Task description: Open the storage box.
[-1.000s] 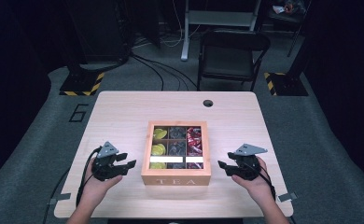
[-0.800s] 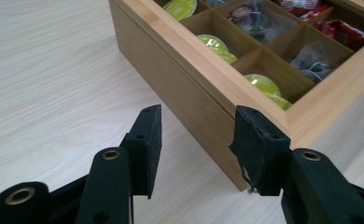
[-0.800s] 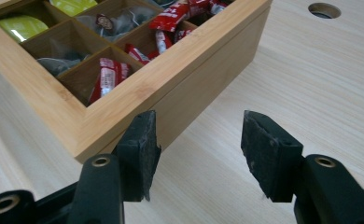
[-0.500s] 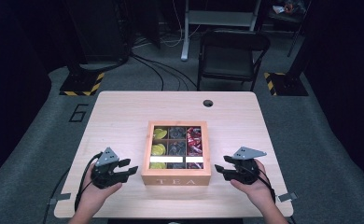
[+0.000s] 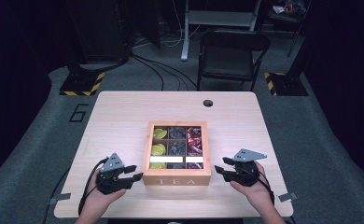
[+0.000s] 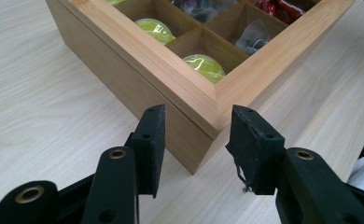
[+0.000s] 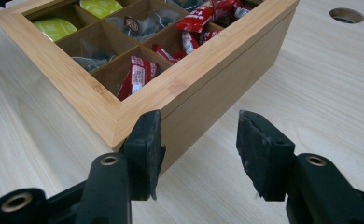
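Observation:
A wooden tea box (image 5: 177, 179) marked TEA sits mid-table, its compartments holding yellow-green pods (image 5: 158, 149), grey tea bags (image 5: 176, 148) and red packets (image 5: 195, 140). My left gripper (image 5: 134, 172) is at the box's front-left corner. In the left gripper view the box (image 6: 124, 60) has that corner between the pads of the left gripper (image 6: 198, 112), which have just been closing and do not press on it. My right gripper (image 5: 220, 168) is at the front-right corner. On the right gripper (image 7: 199, 114) the left pad (image 7: 145, 149) overlaps that corner of the box (image 7: 217, 70); these jaws have also been closing.
The light wooden table (image 5: 124, 116) has a round cable hole (image 5: 208, 103) near its far edge. Bare tabletop lies on both sides of the box. A black folding chair (image 5: 231, 51) and floor cables stand beyond the table.
My left hand has slid toward the table's front edge and in toward the box's front-left corner. The right hand has barely shifted. The box has not moved.

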The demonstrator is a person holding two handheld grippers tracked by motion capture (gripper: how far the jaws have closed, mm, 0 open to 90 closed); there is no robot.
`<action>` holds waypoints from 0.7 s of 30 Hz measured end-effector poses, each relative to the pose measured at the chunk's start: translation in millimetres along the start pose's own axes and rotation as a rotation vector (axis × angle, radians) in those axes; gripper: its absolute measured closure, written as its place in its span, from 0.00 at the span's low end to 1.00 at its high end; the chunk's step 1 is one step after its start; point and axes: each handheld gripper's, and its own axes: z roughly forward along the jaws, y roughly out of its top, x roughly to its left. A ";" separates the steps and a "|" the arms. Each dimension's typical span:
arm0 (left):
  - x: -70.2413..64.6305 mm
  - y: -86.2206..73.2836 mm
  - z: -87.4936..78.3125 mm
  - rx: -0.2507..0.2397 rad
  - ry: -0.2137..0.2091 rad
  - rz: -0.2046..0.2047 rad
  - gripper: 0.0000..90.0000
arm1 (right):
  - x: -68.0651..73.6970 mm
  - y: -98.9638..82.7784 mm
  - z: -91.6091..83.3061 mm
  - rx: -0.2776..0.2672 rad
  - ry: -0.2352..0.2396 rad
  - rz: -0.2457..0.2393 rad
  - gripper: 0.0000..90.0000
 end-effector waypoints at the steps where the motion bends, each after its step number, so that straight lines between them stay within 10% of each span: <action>1: -1.1 -0.8 1.5 -0.004 0.001 0.000 0.63 | -0.5 -0.7 1.0 -0.004 -0.001 -0.006 0.55; 21: -6.5 -7.8 13.6 0.034 -0.010 0.021 0.65 | 3.5 -6.1 4.9 0.009 -0.010 -0.008 0.56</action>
